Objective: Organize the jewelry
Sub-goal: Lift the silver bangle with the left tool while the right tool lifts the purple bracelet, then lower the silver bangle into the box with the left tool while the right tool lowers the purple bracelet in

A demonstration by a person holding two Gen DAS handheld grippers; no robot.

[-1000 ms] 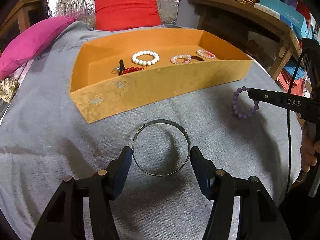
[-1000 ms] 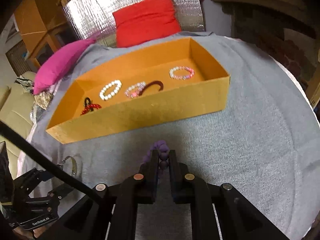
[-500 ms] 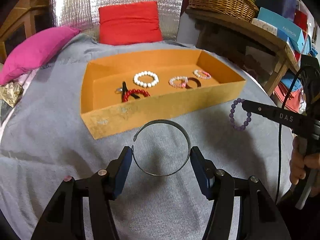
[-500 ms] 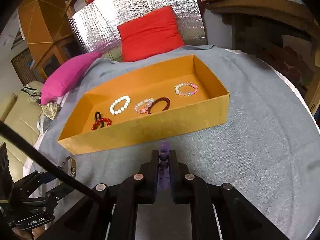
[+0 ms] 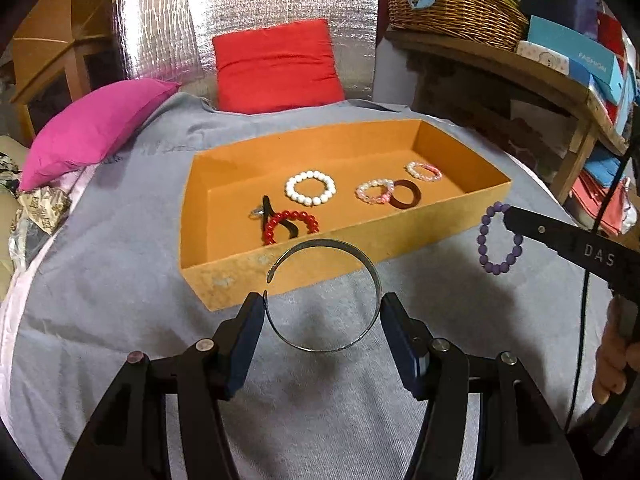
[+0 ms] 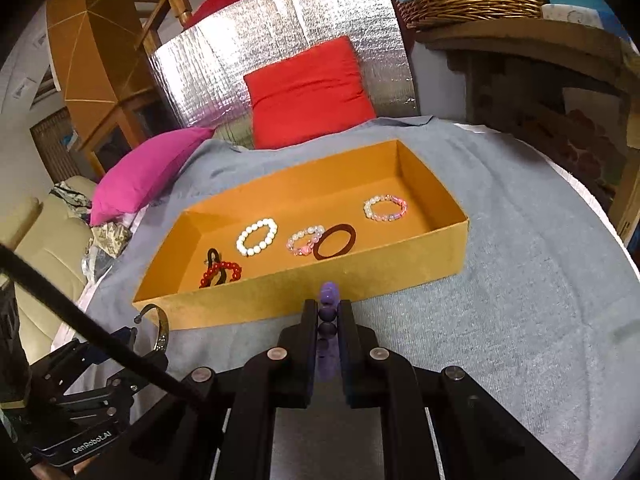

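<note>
Metal cuff bangle (image 5: 324,294): thin open band, prob. light, stiff but a bit springy, smooth and so likely slippery between flat pads; best held across its width on both sides, away from the open ends at upper left, w/ only mild squeeze to avoid bending. Held now in left gripper (image 5: 323,316), jaws spread wide, one pad on each side of the ring, seems lifted off the grey cloth (image 5: 120,264) and hanging just before the near wall of the orange tray (image 5: 420,236), not yet over it. Purple bead bracelet (image 5: 499,238): round beads, prob. on elastic, light, floppy, rolls easily; pinching two or three beads suffices, rest dangles. Pinched so in right gripper (image 6: 328,316), jaws nearly closed w/ beads stacked between them; loop hangs free from the tips, in air, near the right end of the tray front wall but outside. In tray already: white bead bracelet (image 5: 310,188), red bead bracelet (image 5: 291,224) w/ a black piece (image 5: 276,220) across it, pink-white bracelet (image 5: 376,191) touching a dark brown ring (image 5: 405,194), another pink bracelet (image 5: 424,170) toward the far right. Judging by free floor, room for both items between white beads and far wall, or at left end. Risk: cuff slipping out if pads relax early.
</note>
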